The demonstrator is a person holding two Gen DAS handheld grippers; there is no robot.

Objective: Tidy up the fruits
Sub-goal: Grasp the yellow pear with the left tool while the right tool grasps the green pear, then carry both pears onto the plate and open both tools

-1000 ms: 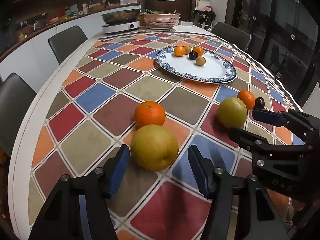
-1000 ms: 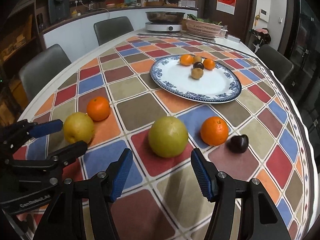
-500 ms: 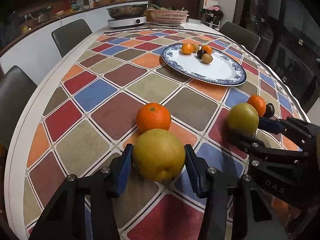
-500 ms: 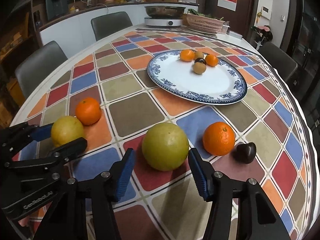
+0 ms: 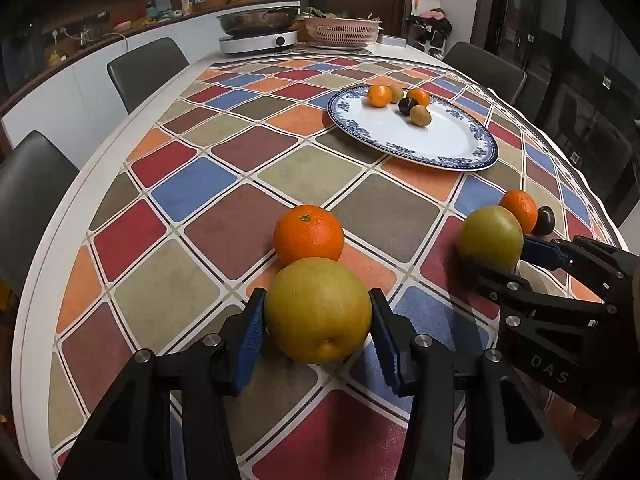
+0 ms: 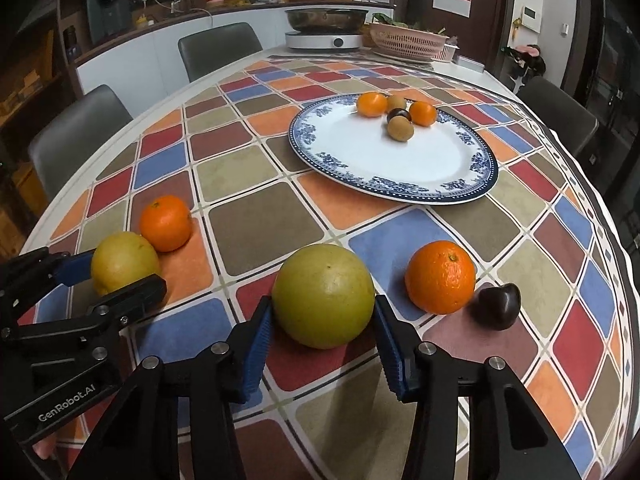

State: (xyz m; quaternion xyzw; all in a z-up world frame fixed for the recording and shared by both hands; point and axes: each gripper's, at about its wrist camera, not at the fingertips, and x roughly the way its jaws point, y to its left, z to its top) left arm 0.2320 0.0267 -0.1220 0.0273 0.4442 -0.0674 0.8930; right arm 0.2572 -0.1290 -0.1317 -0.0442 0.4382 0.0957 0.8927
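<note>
On the checkered tablecloth, my left gripper (image 5: 318, 300) is shut on a large yellow fruit (image 5: 318, 320), both blue pads pressed against its sides. An orange (image 5: 308, 234) touches that fruit from behind. To the right, my right gripper (image 6: 324, 300) straddles a large green-yellow fruit (image 6: 324, 292); its jaws are closing and the pads meet the skin. Right of it lie a second orange (image 6: 440, 276) and a dark plum (image 6: 498, 304). The blue-rimmed plate (image 6: 400, 196) further back holds several small fruits at its far side.
The table's white edge (image 5: 80, 200) curves past on the left, with grey chairs (image 5: 148, 68) beside it. An induction cooker with a pot (image 6: 324, 38) and a pink basket (image 6: 408, 42) stand at the far end. The two grippers work close together.
Both grippers moved forward around their fruits, and both pairs of jaws narrowed from well apart until the pads touch the fruits' sides. The fruits stayed on the cloth.
</note>
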